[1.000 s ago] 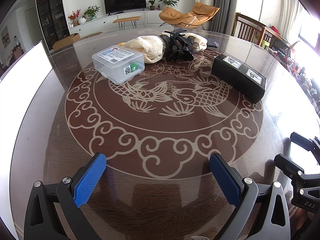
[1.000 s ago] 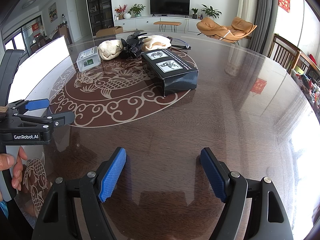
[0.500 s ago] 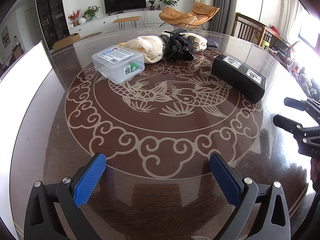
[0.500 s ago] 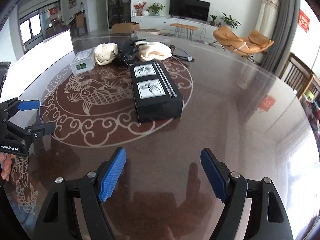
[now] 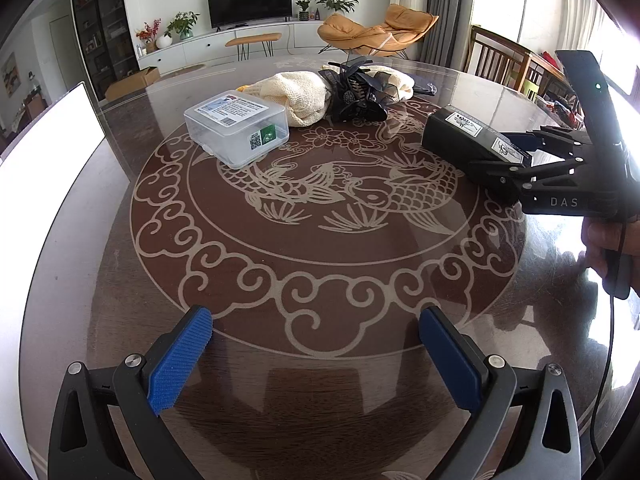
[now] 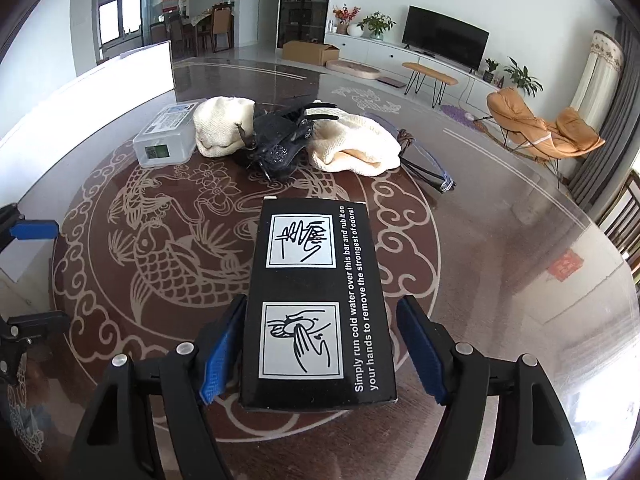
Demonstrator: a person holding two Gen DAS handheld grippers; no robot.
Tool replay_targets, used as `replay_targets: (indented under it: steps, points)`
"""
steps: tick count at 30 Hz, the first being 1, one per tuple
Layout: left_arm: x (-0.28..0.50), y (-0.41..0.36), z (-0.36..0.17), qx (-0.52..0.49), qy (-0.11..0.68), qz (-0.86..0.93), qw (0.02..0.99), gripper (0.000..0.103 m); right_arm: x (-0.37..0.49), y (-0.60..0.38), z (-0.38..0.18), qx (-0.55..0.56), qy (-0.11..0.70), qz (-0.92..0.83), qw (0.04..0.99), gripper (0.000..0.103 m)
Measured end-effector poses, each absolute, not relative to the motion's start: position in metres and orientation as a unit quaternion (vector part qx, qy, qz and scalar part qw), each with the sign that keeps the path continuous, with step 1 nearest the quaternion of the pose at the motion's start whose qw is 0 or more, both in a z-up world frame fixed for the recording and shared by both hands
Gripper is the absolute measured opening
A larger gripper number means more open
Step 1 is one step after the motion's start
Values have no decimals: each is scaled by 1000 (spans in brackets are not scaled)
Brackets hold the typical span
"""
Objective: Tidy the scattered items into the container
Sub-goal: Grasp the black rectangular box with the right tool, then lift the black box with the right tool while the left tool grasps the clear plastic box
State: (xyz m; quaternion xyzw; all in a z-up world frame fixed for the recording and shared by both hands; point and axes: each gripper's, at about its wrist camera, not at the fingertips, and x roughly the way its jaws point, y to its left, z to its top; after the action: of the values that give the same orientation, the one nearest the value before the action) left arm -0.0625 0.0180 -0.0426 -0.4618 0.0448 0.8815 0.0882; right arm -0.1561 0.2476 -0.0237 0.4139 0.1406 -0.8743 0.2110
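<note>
1. Right gripper [image 6: 316, 350], bottom centre: jaws closing around black box [image 6: 316, 292]; right pad not yet touching.
2. Left gripper [image 5: 316, 356] open, empty.
3. Next, I judge: finish grip, lift toward white container [image 6: 100, 92], upper left.

Bright window glare on table [image 5: 560, 248], fisheye-warped edges

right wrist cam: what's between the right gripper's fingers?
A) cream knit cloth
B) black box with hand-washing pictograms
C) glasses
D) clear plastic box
B. In the right wrist view the right gripper straddles the near end of the black box with the pictograms; its jaws are closing, and the right-hand pad still stands off the box's side. The other three things lie farther back on the table.
</note>
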Motion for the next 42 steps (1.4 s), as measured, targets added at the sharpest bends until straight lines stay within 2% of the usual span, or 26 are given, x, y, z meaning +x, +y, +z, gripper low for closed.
replay_targets:
  steps: [1,5,10,24,32,38,42]
  points:
    - [-62,18,-43,-462,45,881,88,103,-154,250,-24,413,133,-877,204,59]
    - [-61,18,-43,-462,45,882,88,103,-131,258,-23,407,142,-888,162,59]
    - [-60,18,-43,-462,45,882,86,103,-114,267,-23,421,107,-891,130,59]
    - [-71,17,-41,-488,48,868,83,103,-117,275,-25,432,74,-887,143,60]
    - [-147,-8,-7,-471,1,880,62,103,-117,276,-25,432,74,-887,143,60]
    - [-199,-28,-6,-472,-96,875,47,103,-117,276,-25,432,74,-887,143,60]
    - [-214,-28,-13,-480,-100,871,29,103,-117,276,-25,432,74,-887,143,60]
